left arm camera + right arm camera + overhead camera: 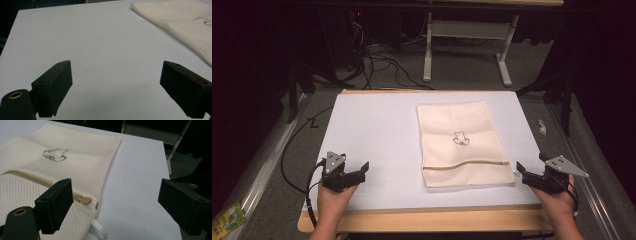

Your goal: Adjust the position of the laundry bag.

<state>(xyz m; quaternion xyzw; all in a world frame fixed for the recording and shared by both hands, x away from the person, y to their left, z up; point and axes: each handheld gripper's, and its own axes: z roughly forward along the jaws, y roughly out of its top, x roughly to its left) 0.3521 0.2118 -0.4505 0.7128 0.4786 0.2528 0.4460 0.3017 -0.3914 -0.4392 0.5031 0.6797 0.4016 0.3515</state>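
A cream mesh zip bag (462,142) lies flat on the white table top (372,135), right of centre, with a small dark drawing on it and a zipper (464,165) running across near its front edge. My left gripper (357,172) rests at the front left of the table, open and holding nothing; the bag (185,22) lies far to its right. My right gripper (526,175) is open just off the bag's front right corner. In the right gripper view the zipper pull (86,200) and a white tag (99,228) sit between its jaws, untouched.
The white top sits on a wooden board whose edge (422,220) runs along the front. Beyond the table a white desk frame (467,45) and loose cables (382,62) stand on the grey floor. A green packet (227,217) lies at the bottom left.
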